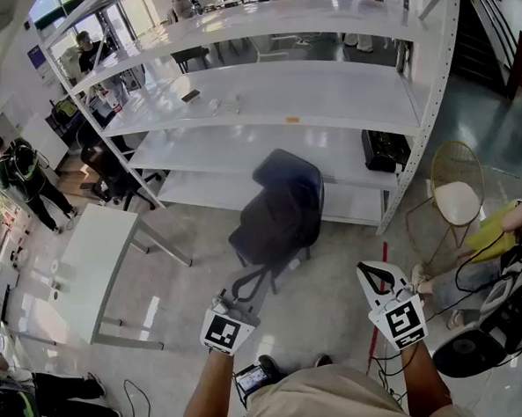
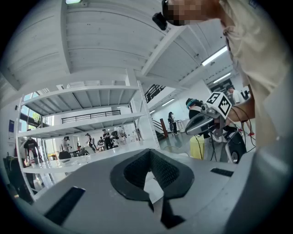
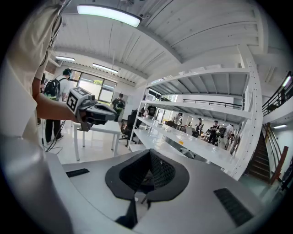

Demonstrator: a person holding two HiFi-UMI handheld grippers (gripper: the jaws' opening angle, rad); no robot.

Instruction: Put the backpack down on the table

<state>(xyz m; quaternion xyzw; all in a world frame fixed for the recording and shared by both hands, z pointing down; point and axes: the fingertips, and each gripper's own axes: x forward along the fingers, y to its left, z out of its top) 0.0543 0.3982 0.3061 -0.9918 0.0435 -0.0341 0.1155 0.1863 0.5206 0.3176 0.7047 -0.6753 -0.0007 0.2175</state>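
The shelf rack (image 1: 263, 97) fills twelve o'clock, and the white bench (image 1: 92, 258) stands at nine. The dark backpack (image 1: 279, 211) sits on the floor at centre. The left gripper (image 1: 221, 303) and right gripper (image 1: 371, 274) have their jaws pressed together, empty. Lifted by a strap alone, the backpack could slip.

Bright even light, glossy glare, fisheye-warped edges
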